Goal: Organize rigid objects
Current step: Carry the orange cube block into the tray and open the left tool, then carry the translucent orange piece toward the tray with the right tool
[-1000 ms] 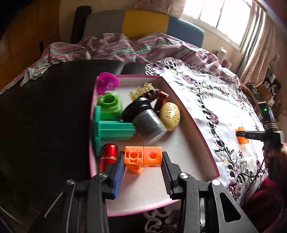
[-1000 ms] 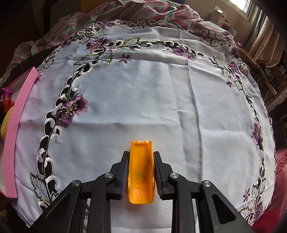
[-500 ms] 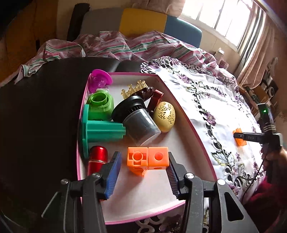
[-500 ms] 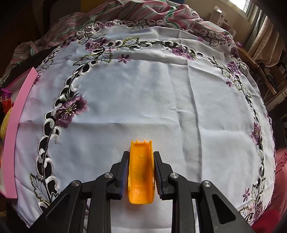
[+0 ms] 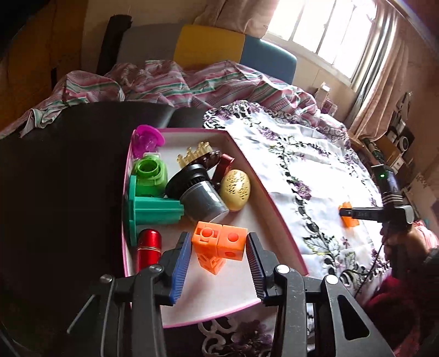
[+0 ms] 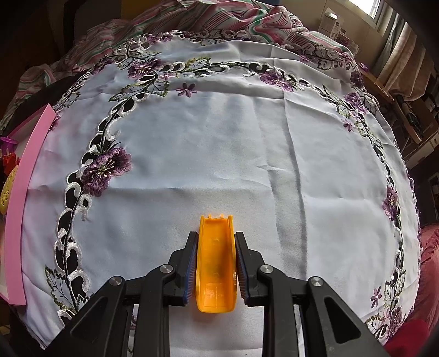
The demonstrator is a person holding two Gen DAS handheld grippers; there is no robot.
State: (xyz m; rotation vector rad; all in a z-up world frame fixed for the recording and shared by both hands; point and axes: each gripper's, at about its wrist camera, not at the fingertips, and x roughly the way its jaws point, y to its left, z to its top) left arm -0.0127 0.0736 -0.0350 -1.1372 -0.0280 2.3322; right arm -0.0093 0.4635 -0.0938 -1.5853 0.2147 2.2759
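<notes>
A white tablecloth (image 6: 219, 142) embroidered with purple flowers serves as the landmark, spread flat. Beyond its far edge lies a rumpled striped blanket (image 5: 175, 85). Behind the blanket stands a headboard (image 5: 208, 46) in grey, yellow and blue panels. To the cloth's far right a bright window (image 5: 323, 30) sits with beige curtains (image 5: 384, 68) hanging beside it. Small boxes (image 6: 333, 24) stand near the cloth's far right corner. Left of the cloth is a dark surface (image 5: 60, 170).

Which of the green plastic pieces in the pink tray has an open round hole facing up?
The lime-green plastic piece near the tray's far end; the teal plastic block beside it shows flat ribbed sides only.
</notes>
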